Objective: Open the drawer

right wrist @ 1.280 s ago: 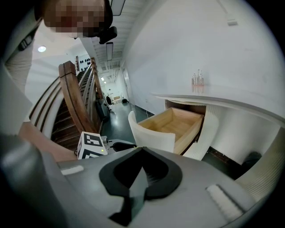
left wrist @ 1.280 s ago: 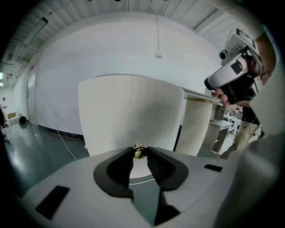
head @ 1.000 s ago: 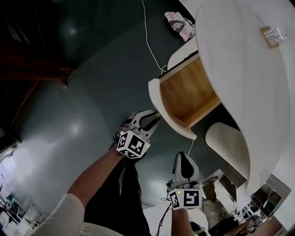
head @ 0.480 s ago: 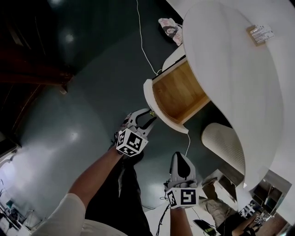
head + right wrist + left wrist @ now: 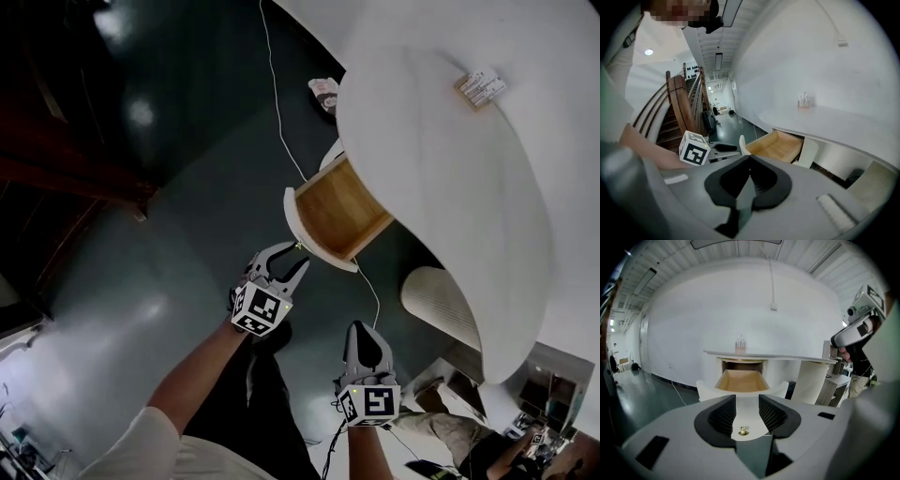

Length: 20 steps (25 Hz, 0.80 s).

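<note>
The drawer (image 5: 339, 208) stands pulled out from under the white table top (image 5: 441, 169), its pale wooden inside open to view and its curved white front facing the person

The left gripper (image 5: 300, 254) hangs just in front of that drawer front, close to its lower edge. Its jaws stand wide apart and have just been opening. In the left gripper view (image 5: 747, 404) the small brass knob (image 5: 743, 431) of the drawer shows low in the gap between the 2 ribbed pads (image 5: 725, 414), with clear space on either side, so nothing is gripped

The right gripper (image 5: 364, 330) is further back from the drawer, nearer the person and to the right of the left one. Its jaws are pressed together with nothing between them, as the right gripper view (image 5: 750, 161) shows. That view looks across at the drawer's open side (image 5: 776, 145), with the left gripper's marker cube (image 5: 695, 148) just this side of the drawer front

A ribbed white column (image 5: 441, 300) stands under the table to the right of the drawer. A thin white cable (image 5: 277, 103) runs over the dark floor (image 5: 169, 234) beyond the drawer's left side
</note>
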Available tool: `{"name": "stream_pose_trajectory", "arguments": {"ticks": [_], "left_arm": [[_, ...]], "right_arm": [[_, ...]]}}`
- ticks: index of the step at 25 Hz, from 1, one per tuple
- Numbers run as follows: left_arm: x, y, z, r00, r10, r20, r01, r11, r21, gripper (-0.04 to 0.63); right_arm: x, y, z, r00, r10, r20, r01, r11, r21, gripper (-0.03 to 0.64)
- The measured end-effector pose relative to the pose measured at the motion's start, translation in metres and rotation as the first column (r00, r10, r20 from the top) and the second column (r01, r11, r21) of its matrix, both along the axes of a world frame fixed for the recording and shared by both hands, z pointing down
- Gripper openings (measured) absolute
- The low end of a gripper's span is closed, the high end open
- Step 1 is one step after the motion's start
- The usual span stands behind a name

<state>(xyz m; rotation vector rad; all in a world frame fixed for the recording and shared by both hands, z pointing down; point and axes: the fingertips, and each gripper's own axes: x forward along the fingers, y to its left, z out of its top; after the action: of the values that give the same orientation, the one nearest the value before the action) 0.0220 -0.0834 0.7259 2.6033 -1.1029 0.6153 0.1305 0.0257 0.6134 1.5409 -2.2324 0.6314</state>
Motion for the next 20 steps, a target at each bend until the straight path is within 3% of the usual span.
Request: {"name": "stream_pose_trajectory", "arguments": {"ticks": [12,20], "left_arm": [[0.001,0.020,-0.169,1.000,-0.016,-0.025,0.018,0.997,0.074,0.156],[0.015,0.050,-0.264,0.998,0.009,-0.059,-0.004,0.997,0.079,0.156]], "right_arm": [[0.016,0.008,-0.129,0.999,0.014,0.043,-0.019,0.994,0.110,0.011],[0.043,0.024,-0.193,0.998,0.048,0.049,-0.054,0.989,0.138,0.011]]}}
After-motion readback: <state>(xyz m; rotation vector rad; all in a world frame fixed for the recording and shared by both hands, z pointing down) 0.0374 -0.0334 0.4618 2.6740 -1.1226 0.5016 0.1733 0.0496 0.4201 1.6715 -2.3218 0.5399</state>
